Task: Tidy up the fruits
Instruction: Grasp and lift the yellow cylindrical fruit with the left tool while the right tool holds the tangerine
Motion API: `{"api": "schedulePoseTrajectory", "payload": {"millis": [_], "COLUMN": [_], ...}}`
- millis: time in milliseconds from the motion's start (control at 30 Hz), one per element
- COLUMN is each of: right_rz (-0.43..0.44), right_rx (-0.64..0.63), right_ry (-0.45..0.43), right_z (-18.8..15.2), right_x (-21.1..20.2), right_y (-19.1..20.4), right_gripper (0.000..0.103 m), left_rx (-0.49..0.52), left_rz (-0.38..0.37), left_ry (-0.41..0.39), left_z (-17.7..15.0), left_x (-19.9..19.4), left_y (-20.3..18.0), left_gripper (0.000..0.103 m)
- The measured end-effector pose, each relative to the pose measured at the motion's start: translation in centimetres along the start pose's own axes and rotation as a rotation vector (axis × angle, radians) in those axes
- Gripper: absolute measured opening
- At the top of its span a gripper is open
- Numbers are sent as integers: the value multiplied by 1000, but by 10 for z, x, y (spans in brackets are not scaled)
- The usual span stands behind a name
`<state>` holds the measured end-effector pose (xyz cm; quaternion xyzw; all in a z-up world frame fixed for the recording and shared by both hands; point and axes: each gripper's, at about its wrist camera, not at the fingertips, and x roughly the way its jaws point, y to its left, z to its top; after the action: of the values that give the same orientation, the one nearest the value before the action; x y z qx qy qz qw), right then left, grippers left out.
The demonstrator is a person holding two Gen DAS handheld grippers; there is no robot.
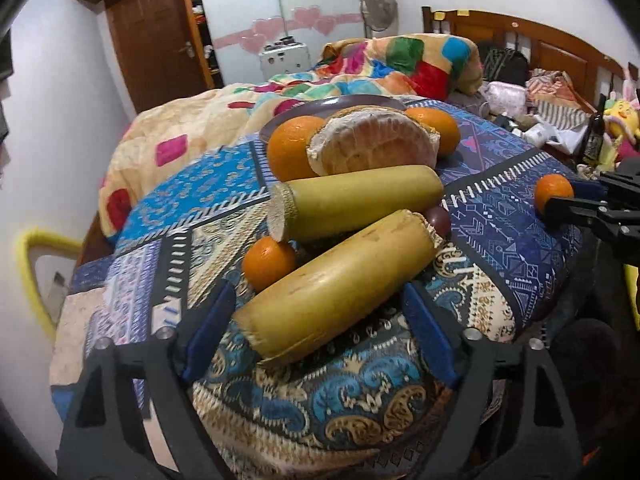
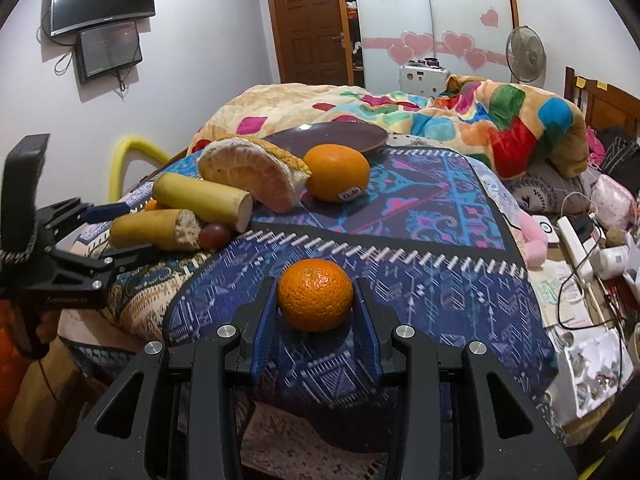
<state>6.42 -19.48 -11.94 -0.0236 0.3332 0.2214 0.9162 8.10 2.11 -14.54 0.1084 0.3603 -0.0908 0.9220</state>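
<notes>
The right gripper (image 2: 315, 300) is clamped on a small orange (image 2: 315, 294), its blue pads pressing the fruit's two sides; the orange sits just above the patterned bedspread (image 2: 420, 280), near its front edge and well apart from the other fruit. The left gripper (image 1: 320, 312) stands wide, its pads either side of the near cut yellow stalk (image 1: 340, 280); the right pad looks to touch it, the left seems clear, so it counts as not yet gripped.

The step in hand appears to be gathering: one orange picked, one stalk about to be taken. The next move likely calls for carrying the orange over the pile to the plate, and for the left jaws to close squarely across the stalk, which is round and could roll.

The only container is the dark plate (image 2: 360, 136), at the far side of the bedspread. From the right wrist view it looks bare. A large orange (image 2: 337, 171) lies just in front of its rim, beside a peeled pomelo wedge (image 2: 256, 176), a second stalk (image 2: 202, 198), another orange (image 1: 270, 261) and a small dark fruit (image 2: 214, 235).
</notes>
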Motion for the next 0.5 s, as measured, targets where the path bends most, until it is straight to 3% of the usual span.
{"api": "schedulePoseTrajectory", "payload": {"millis": [200, 333, 500], "right_rz": [-7, -5, 4], "right_rx": [-5, -3, 6], "right_ry": [5, 5, -1], "right_z": [-2, -3, -6], "right_x": [0, -2, -6], "right_y": [-1, -1, -1], "right_gripper": [35, 35, 35], "left_rx": [-36, -73, -108], "left_rz": [-50, -58, -33], "left_ry": [-10, 12, 55], "left_z": [1, 0, -1], "left_x": [5, -5, -14], "left_y": [6, 4, -9], "left_gripper": [91, 75, 64]}}
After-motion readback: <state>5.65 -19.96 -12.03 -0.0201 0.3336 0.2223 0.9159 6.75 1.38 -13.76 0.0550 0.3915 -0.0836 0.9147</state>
